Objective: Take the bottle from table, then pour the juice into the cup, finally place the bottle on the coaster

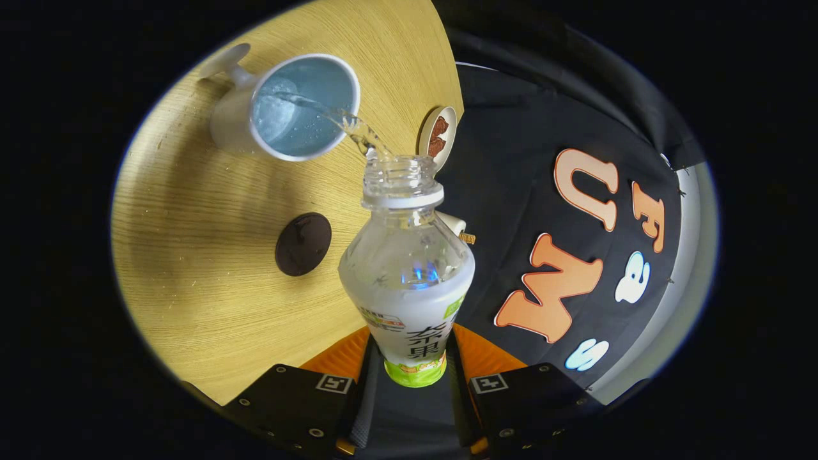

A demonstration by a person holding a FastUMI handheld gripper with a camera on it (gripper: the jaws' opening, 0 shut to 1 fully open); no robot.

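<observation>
The tongs (409, 377) pinch the bottle (407, 281), tipped over the bench (192, 255), and juice runs into the cup (287, 108). Tip too far and it could splash out. The coaster (303, 244) waits nearby.

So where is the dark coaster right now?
In the gripper view the coaster lies flat on the wooden table, beside the tilted bottle that the gripper clamps, and nearer the fingers than the cup.
</observation>
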